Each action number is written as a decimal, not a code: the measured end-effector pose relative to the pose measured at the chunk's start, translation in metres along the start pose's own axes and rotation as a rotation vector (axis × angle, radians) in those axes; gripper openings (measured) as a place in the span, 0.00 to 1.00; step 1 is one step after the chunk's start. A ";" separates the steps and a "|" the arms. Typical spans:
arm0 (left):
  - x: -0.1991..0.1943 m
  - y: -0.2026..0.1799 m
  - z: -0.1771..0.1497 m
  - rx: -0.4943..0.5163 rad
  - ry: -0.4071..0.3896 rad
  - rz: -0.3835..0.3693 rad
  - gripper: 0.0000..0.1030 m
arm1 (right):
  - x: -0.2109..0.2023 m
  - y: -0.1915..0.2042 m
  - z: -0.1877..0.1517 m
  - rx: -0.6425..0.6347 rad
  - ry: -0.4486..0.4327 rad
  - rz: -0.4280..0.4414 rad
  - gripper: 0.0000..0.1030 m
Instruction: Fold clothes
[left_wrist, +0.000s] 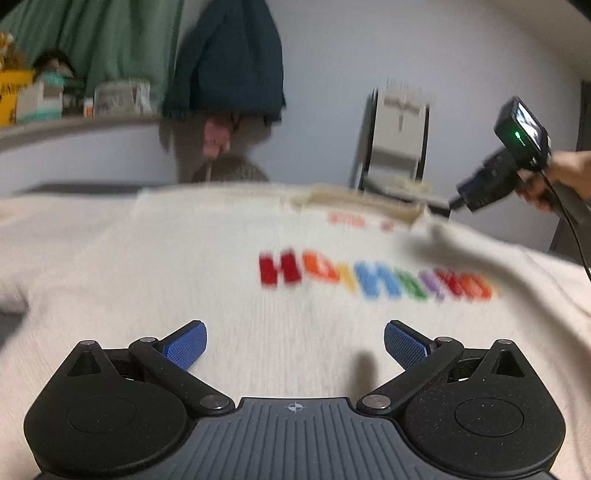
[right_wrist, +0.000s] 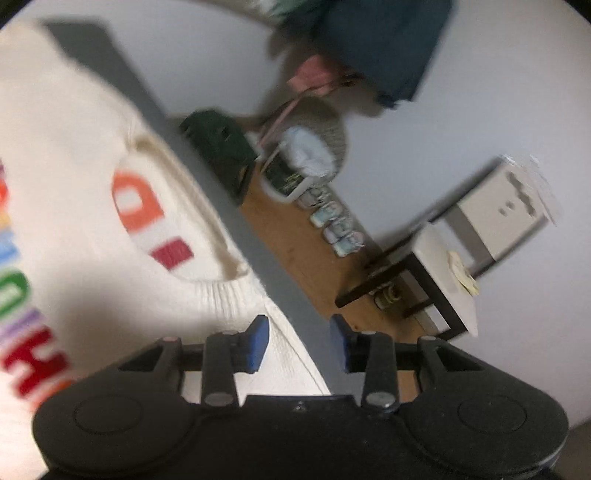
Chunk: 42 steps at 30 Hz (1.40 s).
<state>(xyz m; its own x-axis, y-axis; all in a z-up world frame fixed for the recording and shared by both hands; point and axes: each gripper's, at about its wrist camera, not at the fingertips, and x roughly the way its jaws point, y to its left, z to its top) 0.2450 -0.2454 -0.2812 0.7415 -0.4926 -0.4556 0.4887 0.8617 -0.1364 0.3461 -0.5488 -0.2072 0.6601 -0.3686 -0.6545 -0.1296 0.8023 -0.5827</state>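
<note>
A cream knitted sweater (left_wrist: 221, 266) with rainbow letters lies spread on a grey surface, its neckline (left_wrist: 354, 203) at the far side. My left gripper (left_wrist: 295, 345) hovers open over the sweater's lower part, nothing between its blue pads. In the right wrist view the sweater (right_wrist: 74, 229) fills the left half, with the collar (right_wrist: 218, 236) near the middle. My right gripper (right_wrist: 299, 345) is open at the shoulder edge; the cloth lies beside the left pad (right_wrist: 256, 345). In the left wrist view the right gripper's body (left_wrist: 506, 170), held by a hand, sits at the sweater's far right corner.
The grey surface's edge (right_wrist: 258, 258) runs diagonally beside a wooden floor (right_wrist: 295, 251). A white side table with black legs (right_wrist: 443, 273) and a basket of items (right_wrist: 314, 147) stand by the wall. Dark and green garments hang behind (left_wrist: 229, 59). A shelf with boxes (left_wrist: 44, 99) is far left.
</note>
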 end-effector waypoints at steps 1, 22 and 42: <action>0.002 0.000 -0.001 -0.002 0.012 0.001 1.00 | 0.012 0.000 0.001 -0.020 0.000 0.018 0.28; 0.012 0.002 -0.003 -0.033 0.067 -0.001 1.00 | 0.073 0.010 0.011 0.065 0.002 0.102 0.02; 0.011 -0.001 -0.003 -0.007 0.078 0.019 1.00 | 0.030 0.053 0.110 0.530 -0.159 0.465 0.44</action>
<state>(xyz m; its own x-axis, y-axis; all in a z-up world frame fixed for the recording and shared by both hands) 0.2512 -0.2508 -0.2890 0.7122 -0.4654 -0.5255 0.4716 0.8717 -0.1329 0.4404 -0.4663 -0.2050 0.7290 0.1065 -0.6762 -0.0735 0.9943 0.0774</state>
